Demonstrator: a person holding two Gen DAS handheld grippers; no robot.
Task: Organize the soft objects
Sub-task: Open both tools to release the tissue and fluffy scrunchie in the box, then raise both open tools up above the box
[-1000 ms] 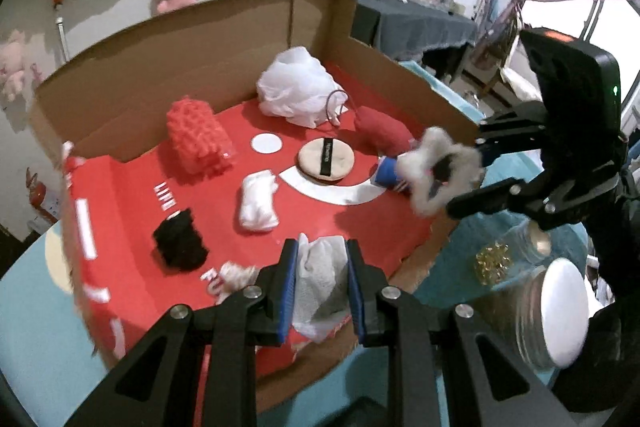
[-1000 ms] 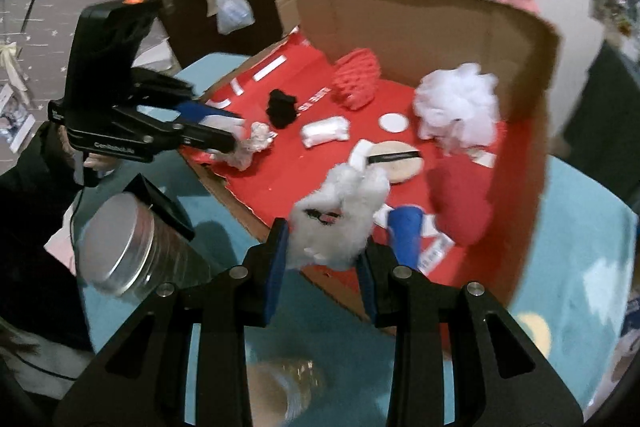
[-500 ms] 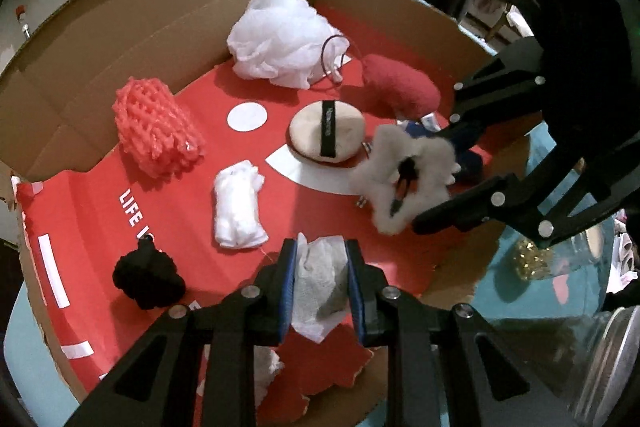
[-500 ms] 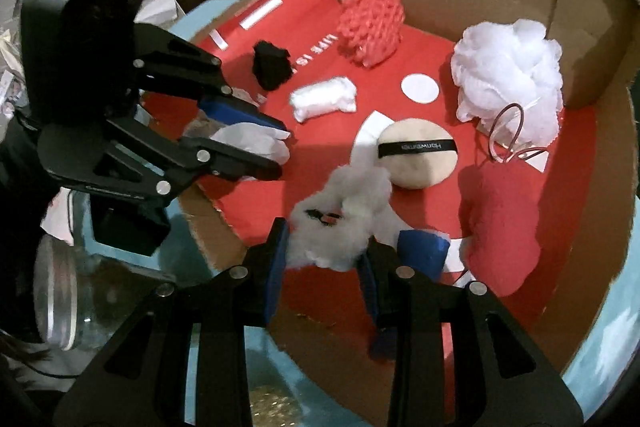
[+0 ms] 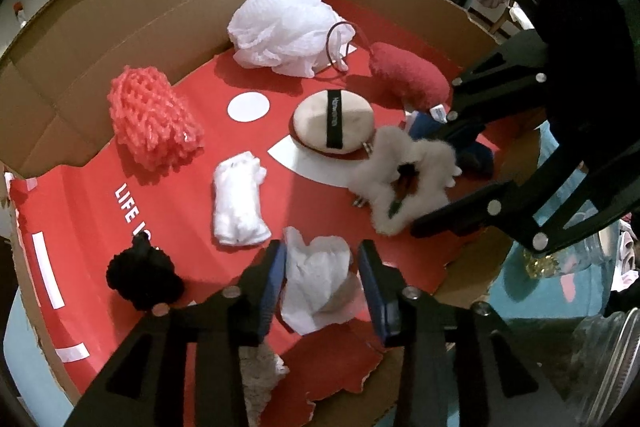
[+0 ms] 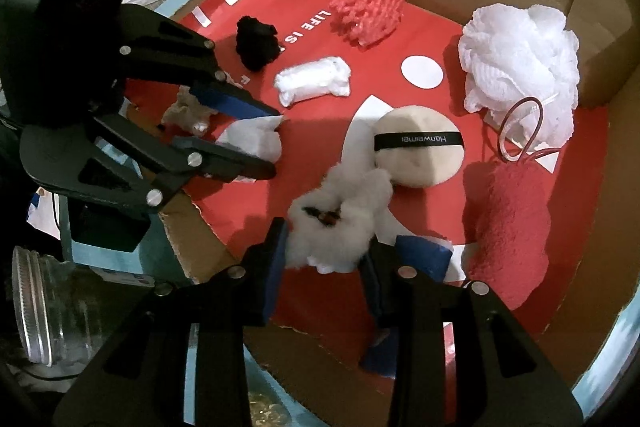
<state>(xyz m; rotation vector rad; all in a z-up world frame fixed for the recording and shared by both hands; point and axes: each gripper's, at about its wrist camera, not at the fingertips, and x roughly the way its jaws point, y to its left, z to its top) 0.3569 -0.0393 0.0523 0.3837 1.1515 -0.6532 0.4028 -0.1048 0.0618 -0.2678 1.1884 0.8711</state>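
Inside the cardboard box with a red floor (image 5: 192, 211), my left gripper (image 5: 320, 255) points down over a crumpled white cloth (image 5: 316, 283). Its jaws are opening; the cloth lies loose between them on the floor, with a gap at the right pad. My right gripper (image 6: 326, 239) holds a fluffy white scrunchie (image 6: 340, 223) that rests on the red floor next to a beige powder puff (image 6: 416, 147). Its jaws are easing open, and both pads still touch the fluff. In the left wrist view the right gripper (image 5: 420, 175) straddles the same scrunchie (image 5: 404, 179).
The box also holds a coral mesh sponge (image 5: 152, 119), white bath pouf (image 5: 284, 23), red fuzzy pad (image 5: 412, 75), rolled white cloth (image 5: 238, 207), black pompom (image 5: 144, 275) and a blue item (image 6: 424, 255). High cardboard walls (image 5: 160, 7) stand behind. A glass jar (image 6: 48, 307) stands outside.
Both grippers came down into the box. The left jaws spread apart and let the white cloth loosen. The scrunchie sank from mid-air onto the red floor.
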